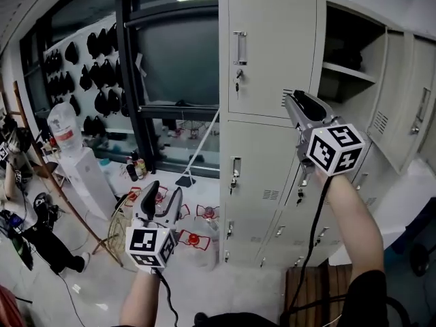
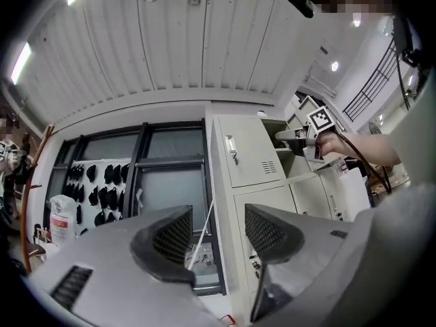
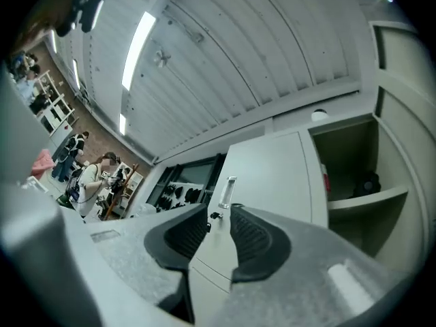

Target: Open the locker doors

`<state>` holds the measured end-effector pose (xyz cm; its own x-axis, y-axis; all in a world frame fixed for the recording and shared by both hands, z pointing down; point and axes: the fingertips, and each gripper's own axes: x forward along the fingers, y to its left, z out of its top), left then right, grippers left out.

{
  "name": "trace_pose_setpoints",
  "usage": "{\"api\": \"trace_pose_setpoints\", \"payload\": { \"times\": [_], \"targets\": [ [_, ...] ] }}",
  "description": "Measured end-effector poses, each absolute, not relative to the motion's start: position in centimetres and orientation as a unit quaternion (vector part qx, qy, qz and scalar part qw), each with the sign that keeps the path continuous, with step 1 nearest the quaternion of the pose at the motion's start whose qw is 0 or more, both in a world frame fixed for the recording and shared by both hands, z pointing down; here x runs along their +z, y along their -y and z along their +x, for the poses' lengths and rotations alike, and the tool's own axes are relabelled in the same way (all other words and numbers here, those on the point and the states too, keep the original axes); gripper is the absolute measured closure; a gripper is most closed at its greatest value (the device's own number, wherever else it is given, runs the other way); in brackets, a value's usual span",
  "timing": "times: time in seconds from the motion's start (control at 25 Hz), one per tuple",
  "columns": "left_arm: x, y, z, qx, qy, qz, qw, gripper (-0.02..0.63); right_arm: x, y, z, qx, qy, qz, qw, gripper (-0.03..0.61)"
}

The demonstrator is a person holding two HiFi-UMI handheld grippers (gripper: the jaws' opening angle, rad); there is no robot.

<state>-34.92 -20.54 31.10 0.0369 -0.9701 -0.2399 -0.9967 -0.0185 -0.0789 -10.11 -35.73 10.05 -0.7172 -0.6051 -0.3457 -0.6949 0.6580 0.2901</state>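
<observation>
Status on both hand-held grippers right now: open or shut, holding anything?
Left hand-held gripper: open, nothing between the jaws.
Right hand-held gripper: open, nothing held.

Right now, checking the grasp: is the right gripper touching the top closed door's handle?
Apart. Head view shows the right gripper clear of the handle, bare door between.

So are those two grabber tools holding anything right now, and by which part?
Nothing is held. The left gripper is open on empty air; the right gripper is open too, facing the closed locker door without gripping it.
</observation>
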Motion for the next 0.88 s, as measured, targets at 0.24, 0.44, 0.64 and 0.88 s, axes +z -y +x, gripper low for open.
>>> {"api": "trace_pose_setpoints", "payload": {
  "times": [0.24,0.44,0.64,0.88],
  "targets": [
    [32.9,21.9,-42.8,0.052,-0.682,-0.724,0.094,0.376,9.1,39.3,-18.5,0.205,-0.892,-0.390,0.096,0.468],
    [33.8,22.3,-47.7,0.055,-0.695,-0.711,0.091,0.376,7.2,42.0,-22.5,0.210,-0.886,-0.405,0.086,0.454],
    [34.4,22.2,-50.4,0.056,-0.704,-0.702,0.090,0.376,5.5,45.3,-25.5,0.194,-0.887,-0.413,0.072,0.422],
    [34.8,20.8,-54.9,0.054,-0.728,-0.679,0.083,0.376,3.4,47.9,-27.4,0.174,-0.889,-0.416,0.078,0.399]
  ]
}}
